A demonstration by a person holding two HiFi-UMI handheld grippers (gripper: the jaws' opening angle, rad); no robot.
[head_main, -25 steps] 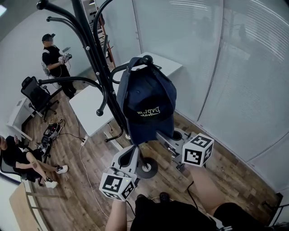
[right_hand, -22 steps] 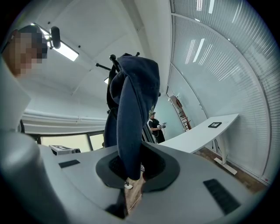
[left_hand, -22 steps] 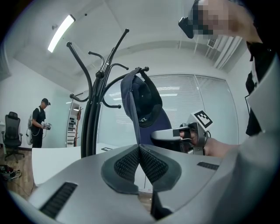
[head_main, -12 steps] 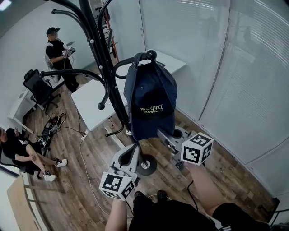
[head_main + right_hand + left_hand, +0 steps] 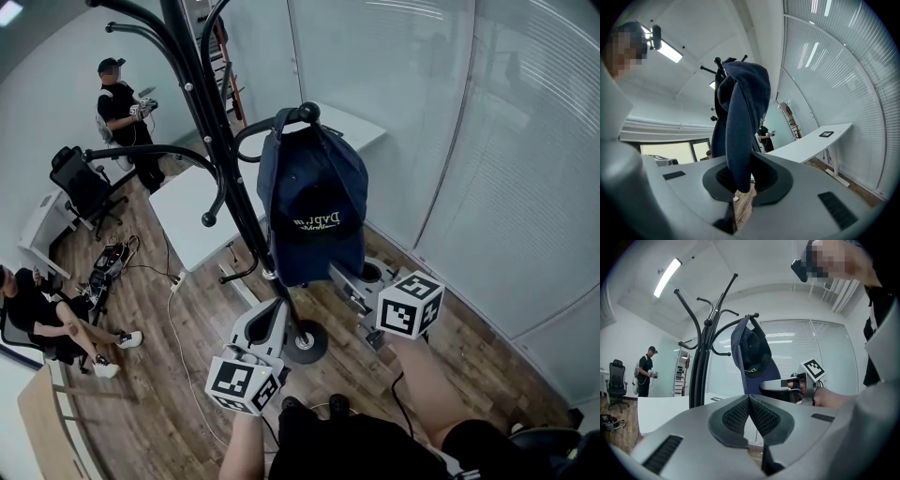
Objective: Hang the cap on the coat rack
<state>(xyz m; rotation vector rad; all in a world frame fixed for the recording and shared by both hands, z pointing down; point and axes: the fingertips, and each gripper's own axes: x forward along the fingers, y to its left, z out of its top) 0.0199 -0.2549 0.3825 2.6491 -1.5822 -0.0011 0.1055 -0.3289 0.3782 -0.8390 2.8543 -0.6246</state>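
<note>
While hanging off coat rack point(image 5: 201, 112) hook, likely light, floppy cap point(image 5: 314, 187); best taken by stiffer brim. Right gripper point(image 5: 740, 174) nipped narrow on brim; left gripper point(image 5: 749, 401) closed, empty.

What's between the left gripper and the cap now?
Nothing: in the left gripper view the stretch from the left gripper up to the cap is bare; the rack pole stands off to the side.

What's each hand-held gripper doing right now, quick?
Left hand-held gripper: closed, nothing between the jaws.
Right hand-held gripper: closed on the lower edge of the cap.
</note>
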